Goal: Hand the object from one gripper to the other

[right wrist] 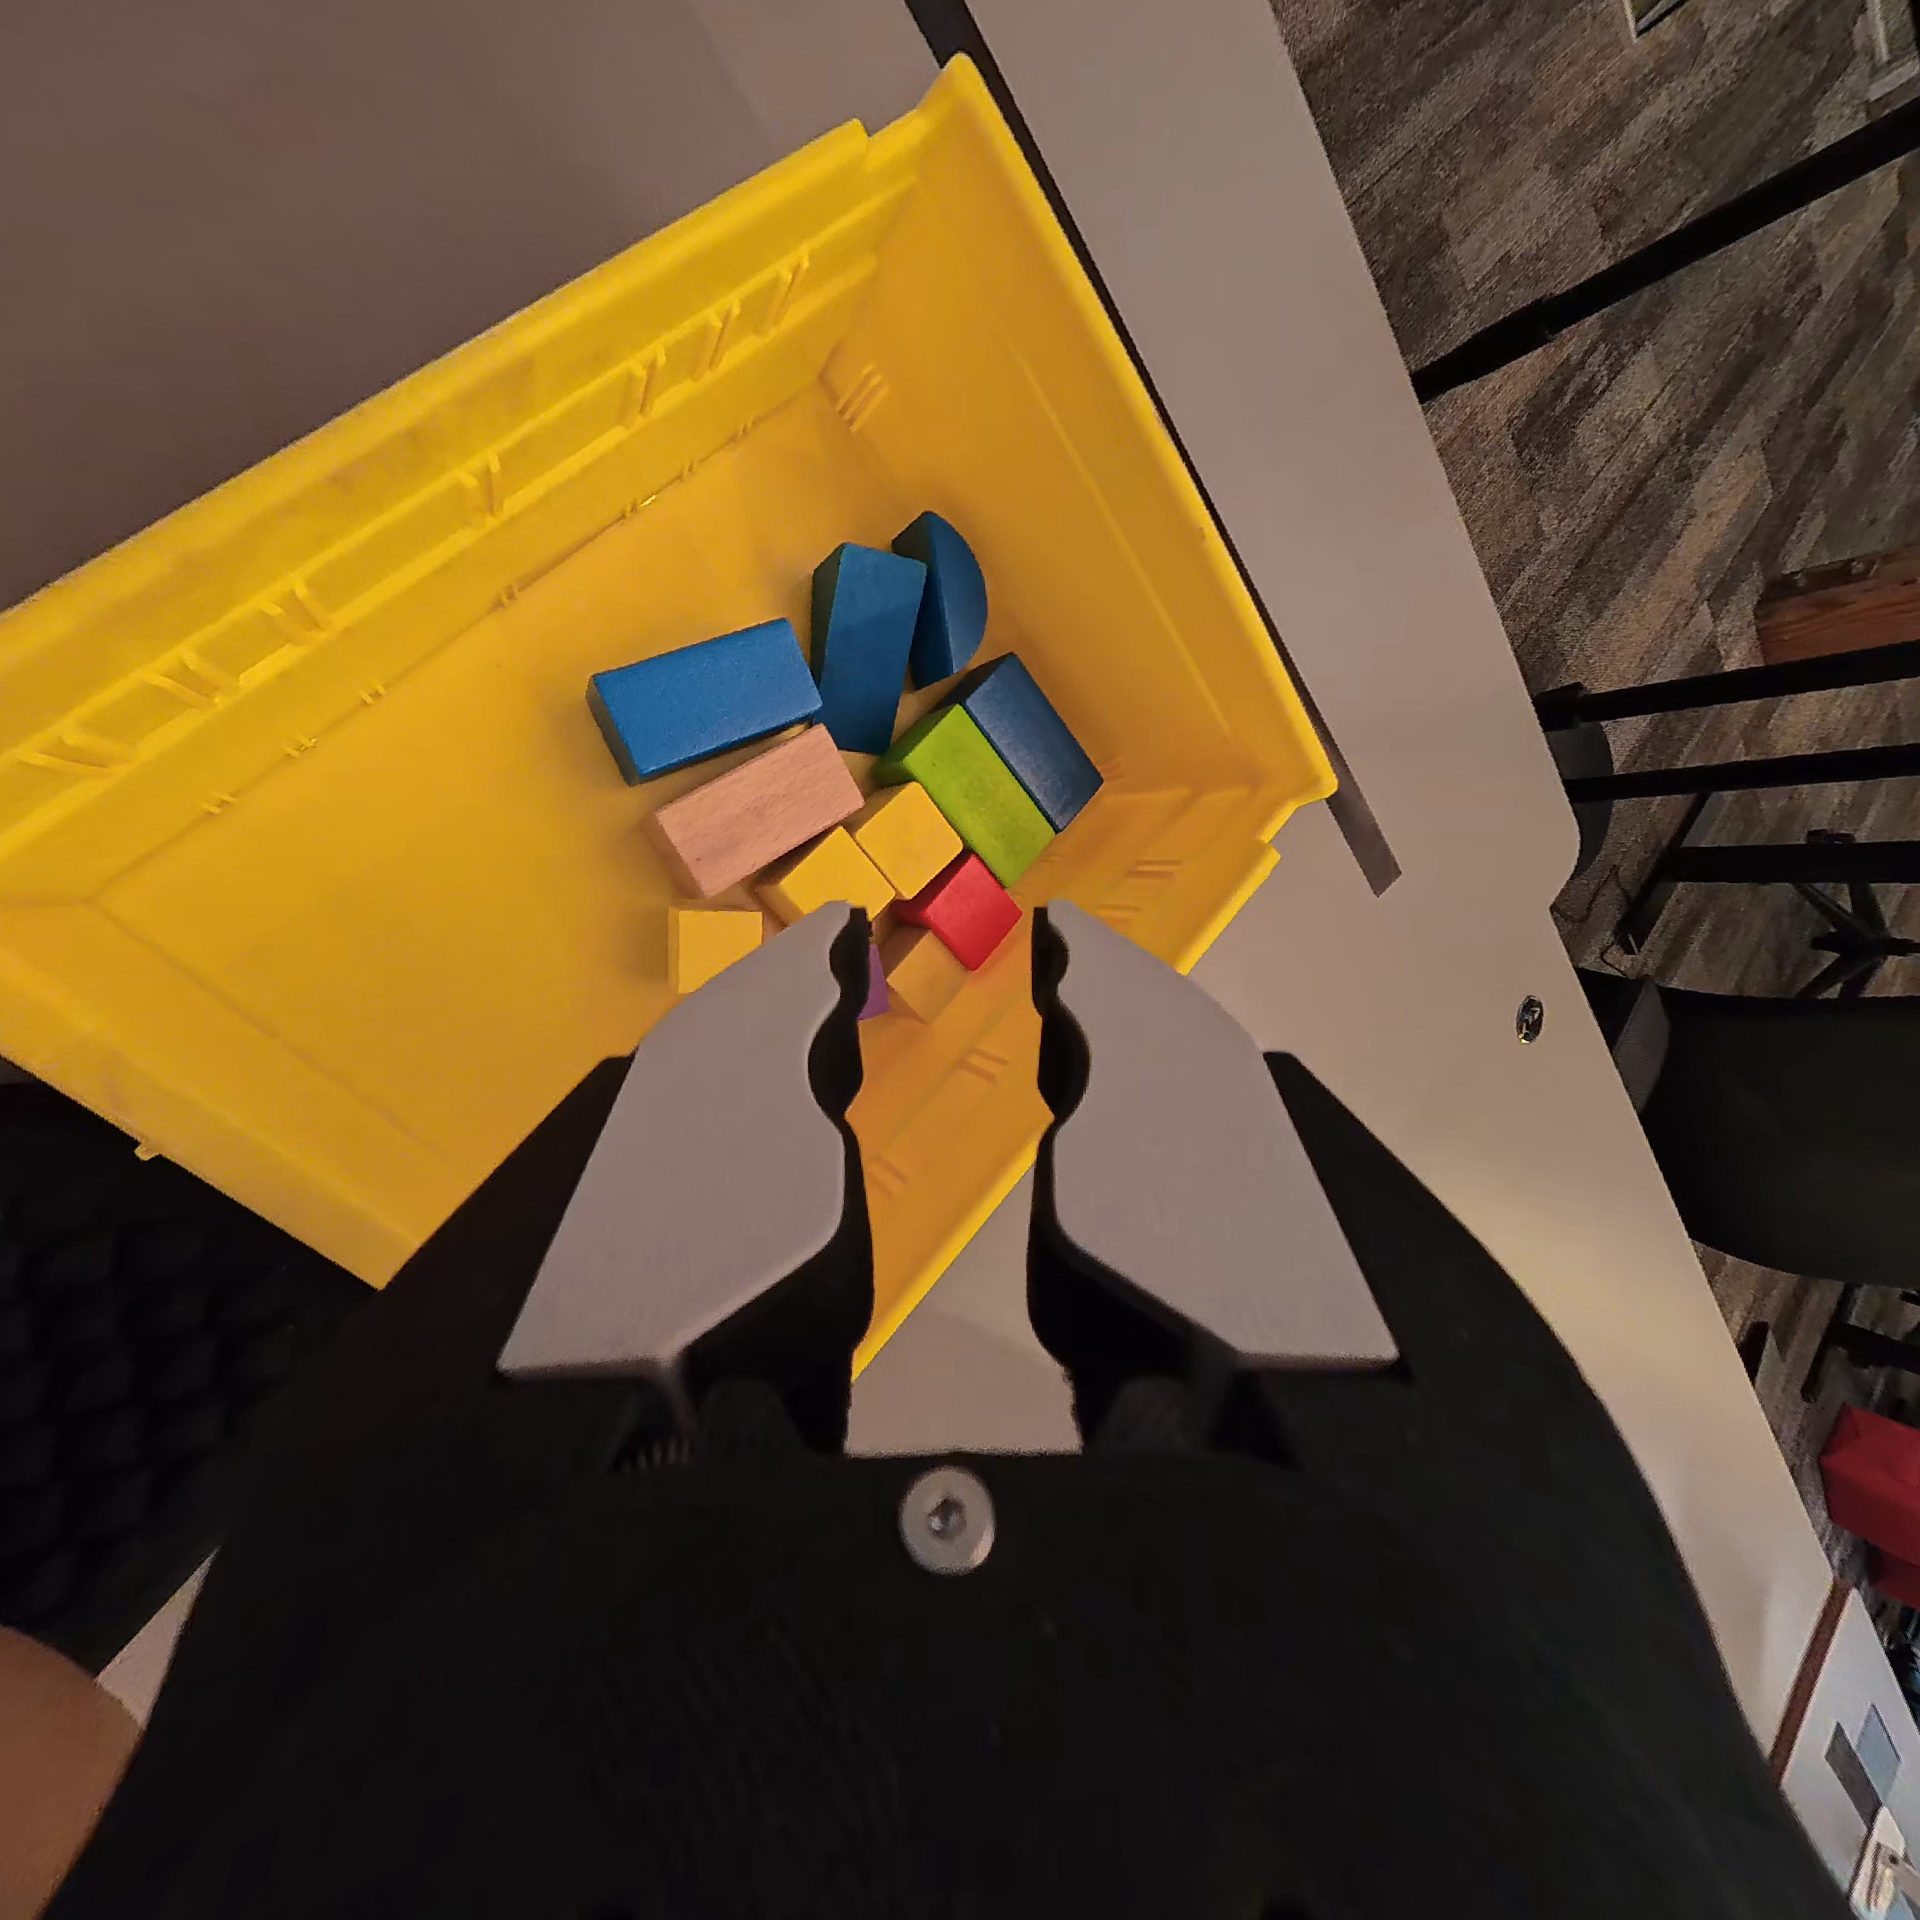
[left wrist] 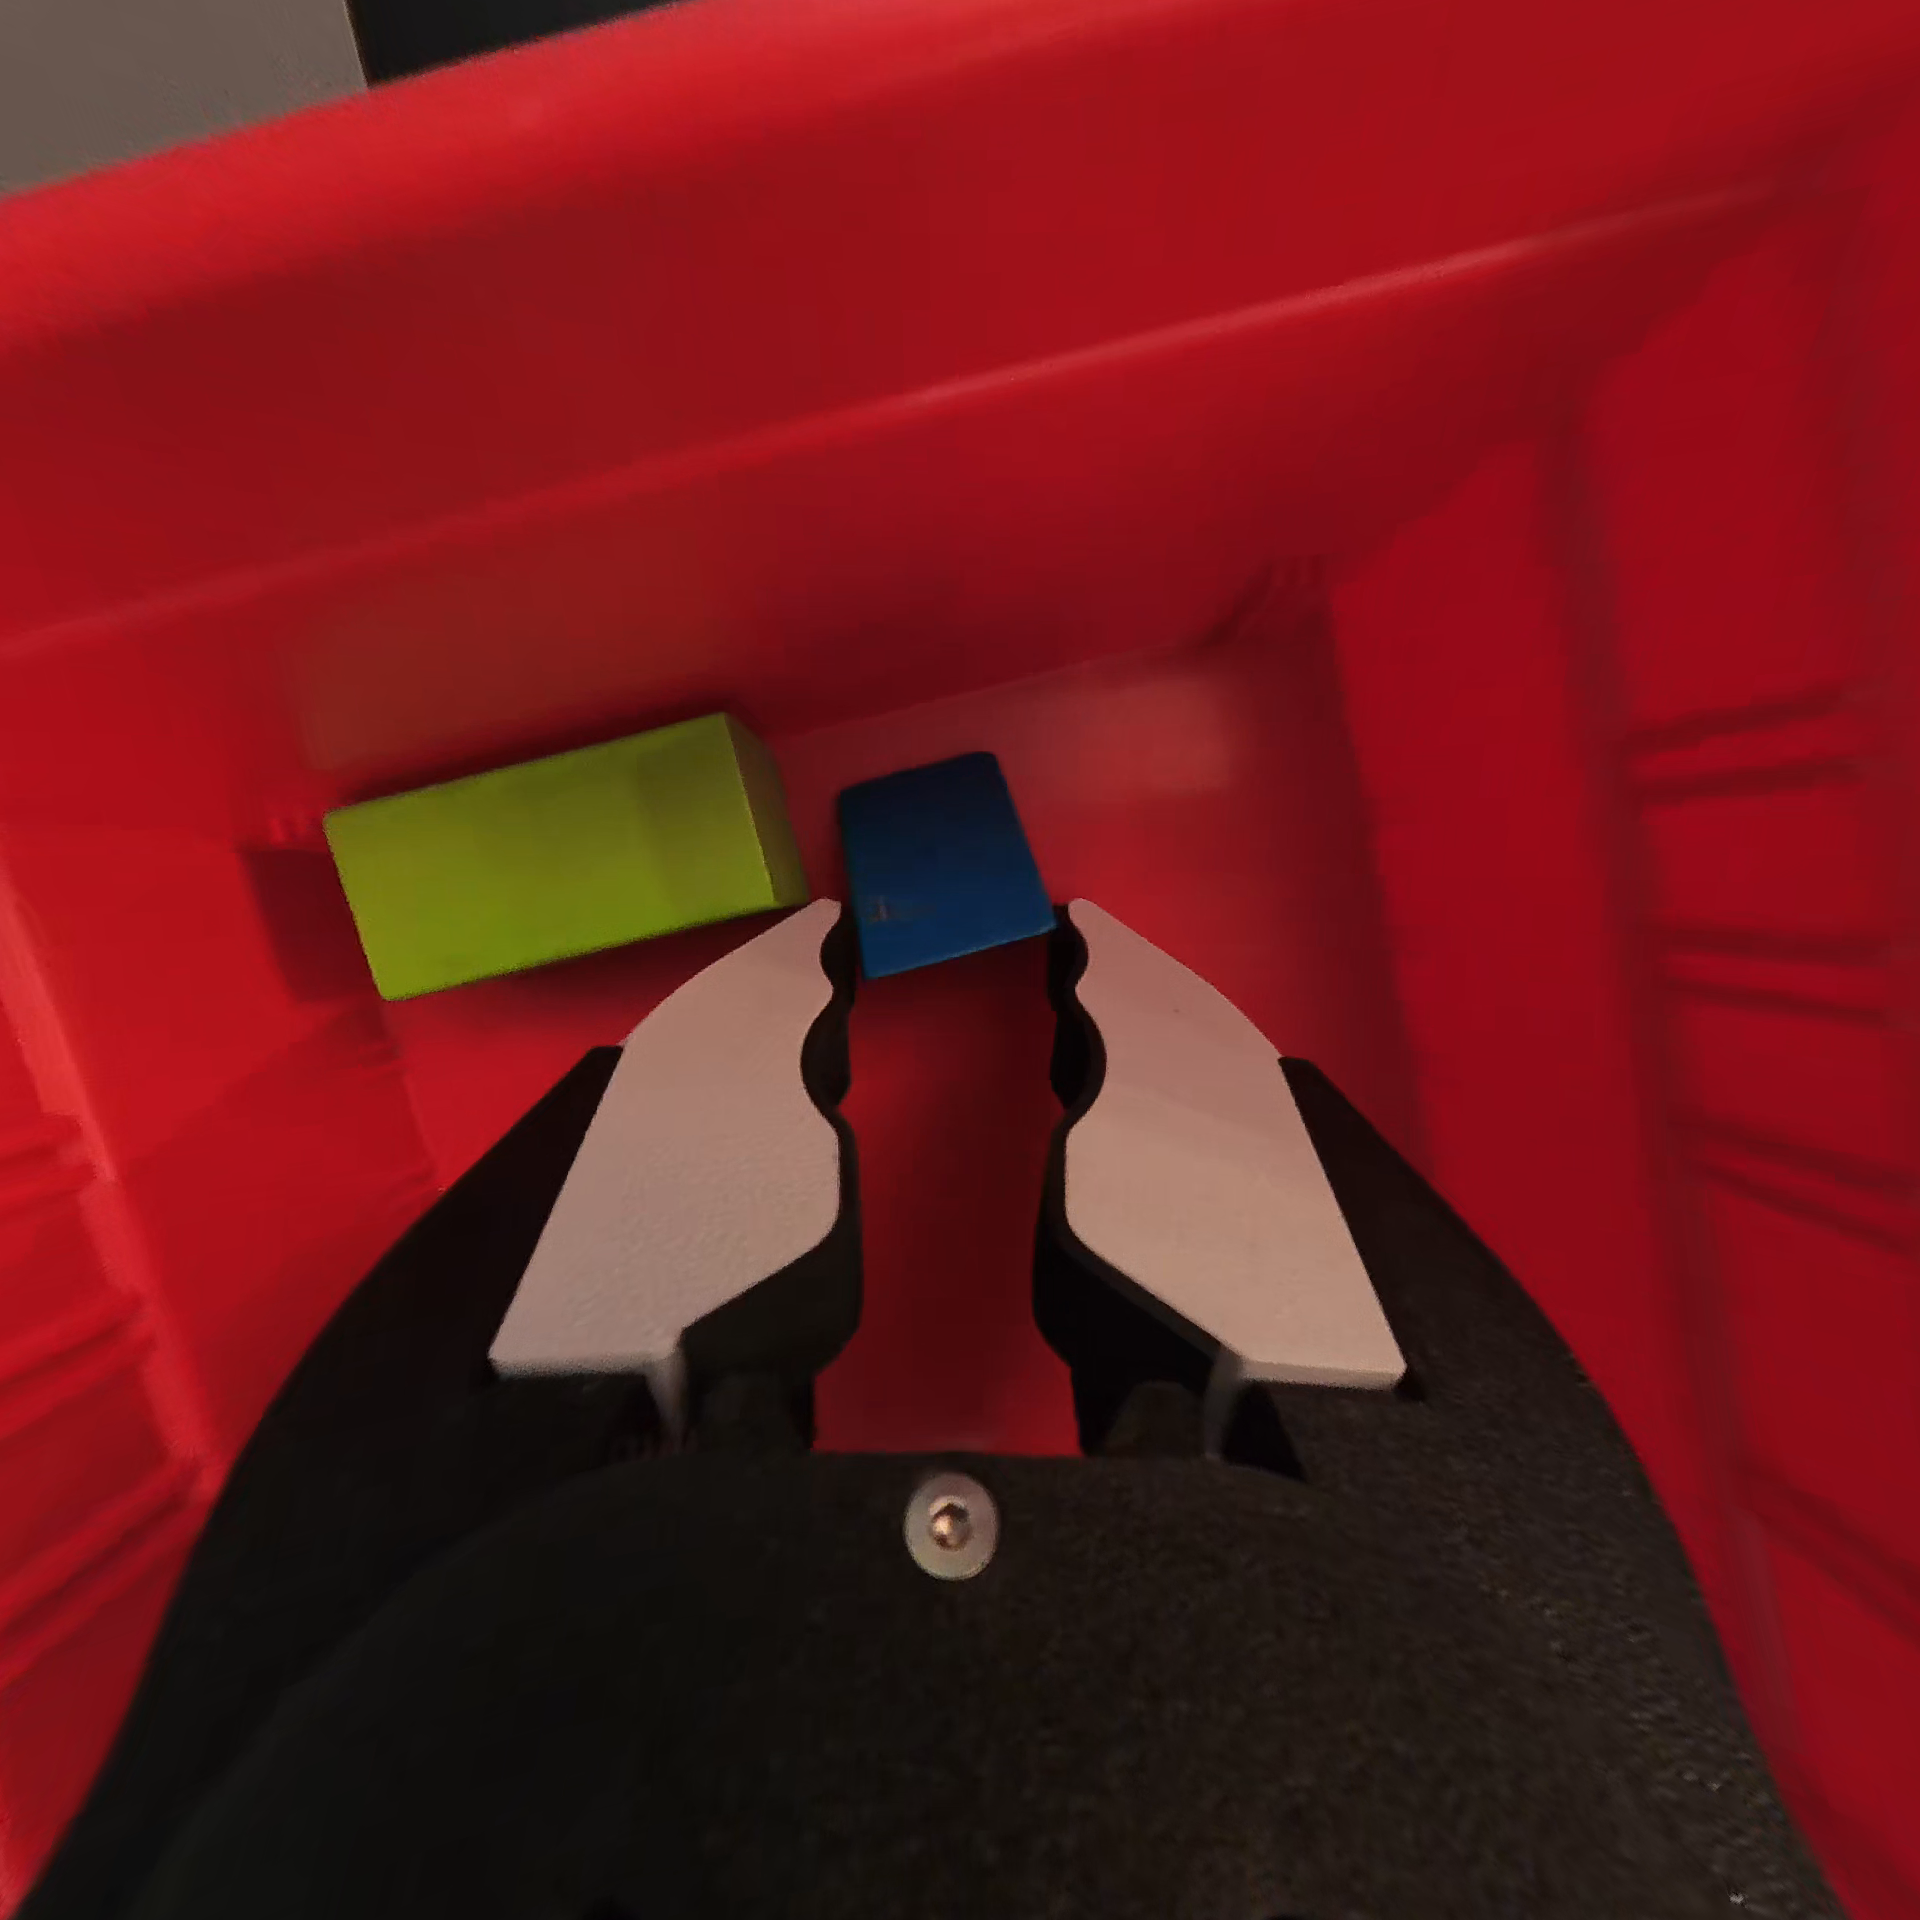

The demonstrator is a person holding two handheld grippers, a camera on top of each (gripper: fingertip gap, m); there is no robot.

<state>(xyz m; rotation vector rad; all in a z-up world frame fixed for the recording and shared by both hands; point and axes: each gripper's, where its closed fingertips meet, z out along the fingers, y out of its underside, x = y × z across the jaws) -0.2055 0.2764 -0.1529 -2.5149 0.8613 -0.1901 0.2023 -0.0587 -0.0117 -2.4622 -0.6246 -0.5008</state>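
Observation:
In the left wrist view, my left gripper (left wrist: 953, 914) is open, low inside a red bin (left wrist: 935, 416). Its fingertips flank the near end of a blue block (left wrist: 935, 847) on the bin floor. A lime green block (left wrist: 561, 862) lies just left of the blue one, against the far wall. In the right wrist view, my right gripper (right wrist: 945, 920) is open and empty above a yellow bin (right wrist: 416, 623). That bin holds several blocks, among them a blue block (right wrist: 701, 696), a bare wood block (right wrist: 758, 810), a green block (right wrist: 971, 790) and a red block (right wrist: 961, 914).
The yellow bin sits on a white table (right wrist: 1299, 520) whose edge runs down the right. Beyond it are dark chairs (right wrist: 1766, 1122) and patterned carpet. A dark mat (right wrist: 104, 1299) lies left of the bin. The red bin's walls close in around the left gripper.

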